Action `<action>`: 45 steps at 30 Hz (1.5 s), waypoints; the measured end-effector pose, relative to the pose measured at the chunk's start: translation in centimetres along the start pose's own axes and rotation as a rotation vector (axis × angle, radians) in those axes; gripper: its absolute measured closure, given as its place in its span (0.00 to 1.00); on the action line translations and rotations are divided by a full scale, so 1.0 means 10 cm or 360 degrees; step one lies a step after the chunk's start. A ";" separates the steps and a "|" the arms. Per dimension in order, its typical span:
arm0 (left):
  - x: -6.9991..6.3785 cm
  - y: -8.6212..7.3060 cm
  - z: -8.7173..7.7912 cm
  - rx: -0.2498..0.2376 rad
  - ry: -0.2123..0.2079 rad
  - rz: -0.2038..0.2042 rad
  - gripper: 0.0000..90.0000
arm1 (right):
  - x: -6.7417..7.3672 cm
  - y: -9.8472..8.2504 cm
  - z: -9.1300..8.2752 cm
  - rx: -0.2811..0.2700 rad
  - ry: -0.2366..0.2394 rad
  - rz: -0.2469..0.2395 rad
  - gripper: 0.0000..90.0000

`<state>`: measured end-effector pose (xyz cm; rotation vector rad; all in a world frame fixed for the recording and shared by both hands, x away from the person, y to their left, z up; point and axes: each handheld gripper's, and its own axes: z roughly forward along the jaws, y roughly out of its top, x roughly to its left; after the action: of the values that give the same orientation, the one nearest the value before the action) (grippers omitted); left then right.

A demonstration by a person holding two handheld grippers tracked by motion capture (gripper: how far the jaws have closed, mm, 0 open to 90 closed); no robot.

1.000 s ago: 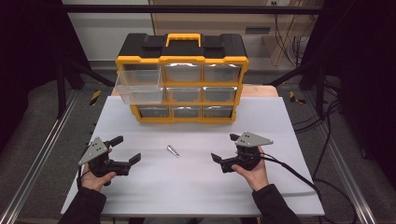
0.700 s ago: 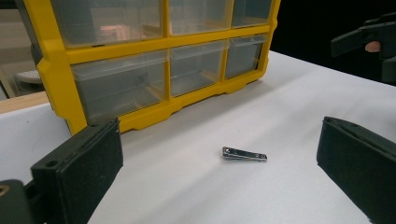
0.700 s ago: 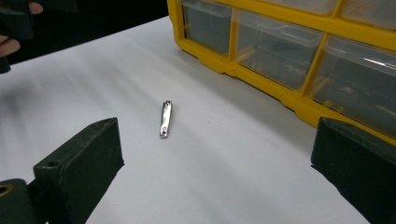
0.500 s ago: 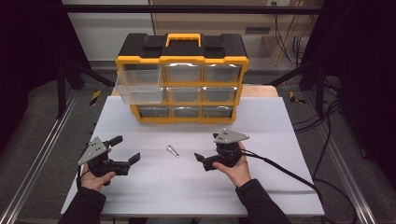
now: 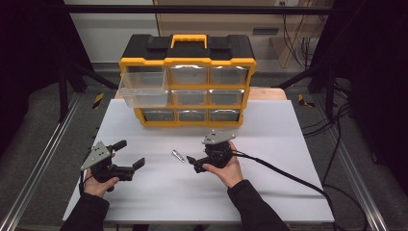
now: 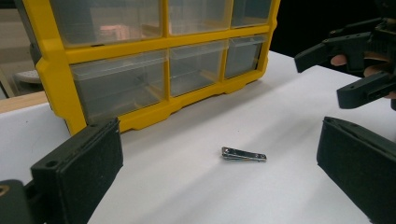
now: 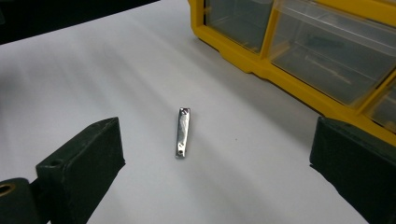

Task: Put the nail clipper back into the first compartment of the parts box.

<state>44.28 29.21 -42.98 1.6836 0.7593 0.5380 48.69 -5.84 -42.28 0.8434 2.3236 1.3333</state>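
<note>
The black two-jaw left gripper [image 5: 129, 155] is sitting at about eight o'clock on the white flat table top [image 5: 269, 192], held in the person's left hand [image 5: 98, 185]. Its jaws are standing wide apart and gripping nothing. At about eleven o'clock, one clear plastic drawer [image 5: 143, 89] is sticking out of the yellow and black plastic drawer box [image 5: 187, 79], and it is looking empty. It could get bumped if an arm swings that way. Near the middle of the table, the small shiny metal nail clipper [image 5: 178, 156] is lying flat, well apart from the box. Just to its three o'clock side, the black two-jaw right gripper [image 5: 191, 162] is pointing at it with jaws spread wide, holding nothing, in the person's right hand [image 5: 226, 169]. The clipper is thin and slippery, I think. If the jaws are closing too high, they may slide over it. If one jaw is touching first, it may push the clipper away or spin it.
</note>
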 end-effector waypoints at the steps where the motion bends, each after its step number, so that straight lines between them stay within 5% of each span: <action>1: 0.00 0.00 0.00 0.0000 0.0000 -0.0001 0.00 | 0.01 0.01 0.03 0.0009 0.0003 -0.0002 0.03; 27: 0.01 -0.01 0.01 0.0013 0.0001 -0.0007 0.00 | 0.13 0.12 0.80 0.0227 0.0017 0.0027 0.05; 37: 0.01 -0.01 0.00 0.0008 -0.0001 -0.0011 0.00 | 0.18 0.14 1.07 0.0311 0.0001 -0.0054 0.08; 45: 0.01 -0.01 0.01 0.0011 -0.0002 -0.0010 0.00 | 0.15 0.13 1.13 0.0341 -0.0015 0.0006 0.23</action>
<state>44.36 29.22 -43.09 1.6869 0.7661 0.5305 54.15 3.11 -46.90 0.9145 2.4895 1.0923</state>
